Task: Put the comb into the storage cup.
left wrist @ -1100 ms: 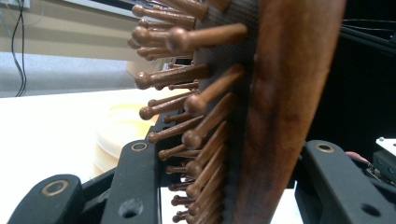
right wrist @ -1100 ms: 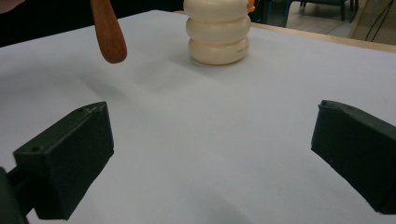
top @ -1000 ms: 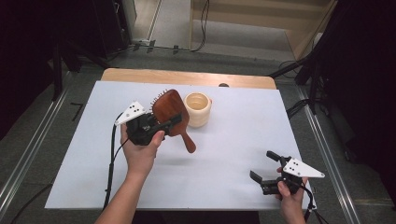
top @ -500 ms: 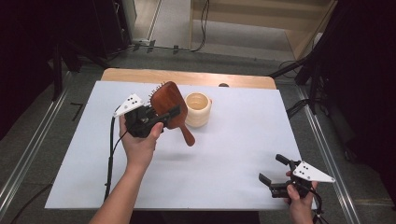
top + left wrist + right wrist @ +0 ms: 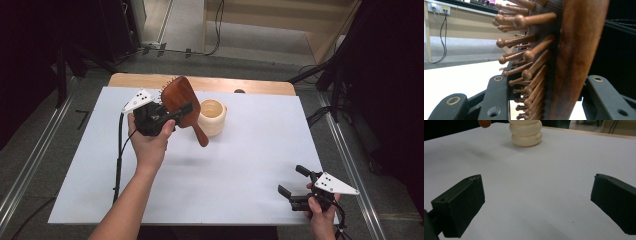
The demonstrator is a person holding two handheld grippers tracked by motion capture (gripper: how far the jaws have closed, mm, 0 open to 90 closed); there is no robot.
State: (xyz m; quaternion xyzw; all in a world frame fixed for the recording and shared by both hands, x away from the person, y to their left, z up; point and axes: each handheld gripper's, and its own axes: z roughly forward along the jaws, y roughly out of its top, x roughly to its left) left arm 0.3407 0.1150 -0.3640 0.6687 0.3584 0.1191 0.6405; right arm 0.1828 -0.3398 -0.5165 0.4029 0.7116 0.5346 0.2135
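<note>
**Two black hand-held grippers, bare forearms**

The left gripper (image 5: 172, 114) and right gripper (image 5: 292, 182) are matte black, each topped by a grey three-cornered plate dotted with small dark holes. Brass-ringed rivets mark the left jaws' links. A black cable trails from each gripper. No sleeves show.

hairbrush (image 5: 574, 57) head cropped by frame, cup (image 5: 525, 132) top cut off, perhaps ridged

The left gripper (image 5: 172, 114) is raised off the table with jaws clamped, while the right gripper (image 5: 295, 181) rests low, jaws spread wide.
</note>
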